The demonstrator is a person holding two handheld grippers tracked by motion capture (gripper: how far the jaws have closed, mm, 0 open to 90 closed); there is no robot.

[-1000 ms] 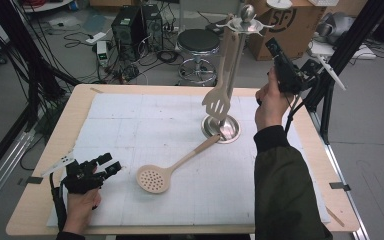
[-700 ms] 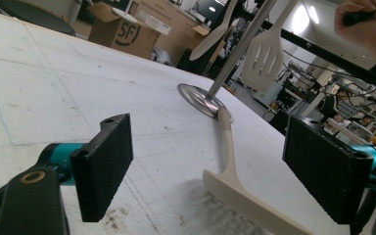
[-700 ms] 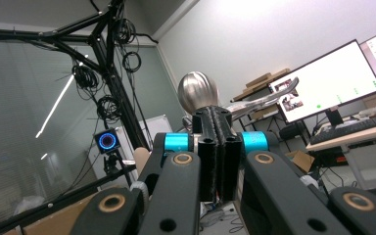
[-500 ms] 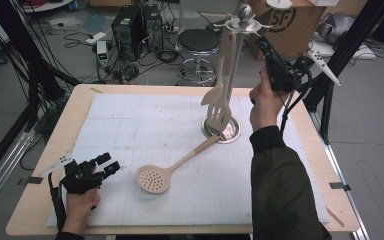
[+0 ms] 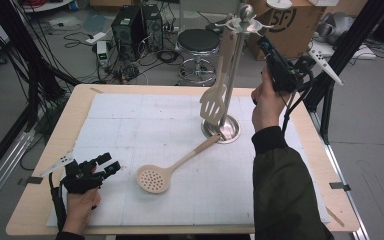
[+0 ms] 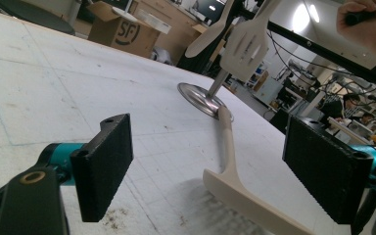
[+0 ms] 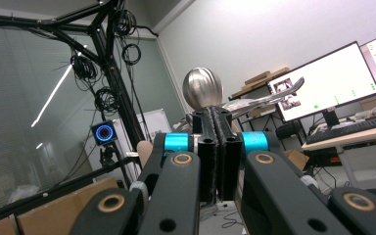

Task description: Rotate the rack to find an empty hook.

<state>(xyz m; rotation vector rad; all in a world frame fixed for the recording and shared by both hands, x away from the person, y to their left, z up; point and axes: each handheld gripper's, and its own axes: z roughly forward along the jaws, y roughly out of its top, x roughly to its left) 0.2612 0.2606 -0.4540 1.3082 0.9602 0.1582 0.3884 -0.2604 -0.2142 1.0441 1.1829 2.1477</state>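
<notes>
A metal utensil stand [image 5: 236,70] with a ball top [image 7: 203,88] rises from a round base [image 5: 222,129] at the middle back of the mat. A pale slotted spatula [image 5: 213,103] hangs from it, close to the pole. A pale skimmer spoon [image 5: 152,179] lies flat on the mat, its handle reaching the base. My right gripper [image 5: 263,41] is held high beside the stand's top, its pads [image 7: 219,115] pressed together with nothing visible between them. My left gripper [image 5: 105,164] rests low at the front left, open, with the skimmer [image 6: 240,193] lying ahead of its jaws.
The white mat [image 5: 130,125] covers most of the wooden table [image 5: 35,200]. Behind the table stand a stool [image 5: 198,42], cardboard boxes [image 5: 285,25] and cables on the floor. A black frame post [image 5: 337,60] rises at the right.
My right gripper has shifted a little to the left, nearer the stand's top. The hanging spatula has swung in closer to the pole. My left gripper has stayed put.
</notes>
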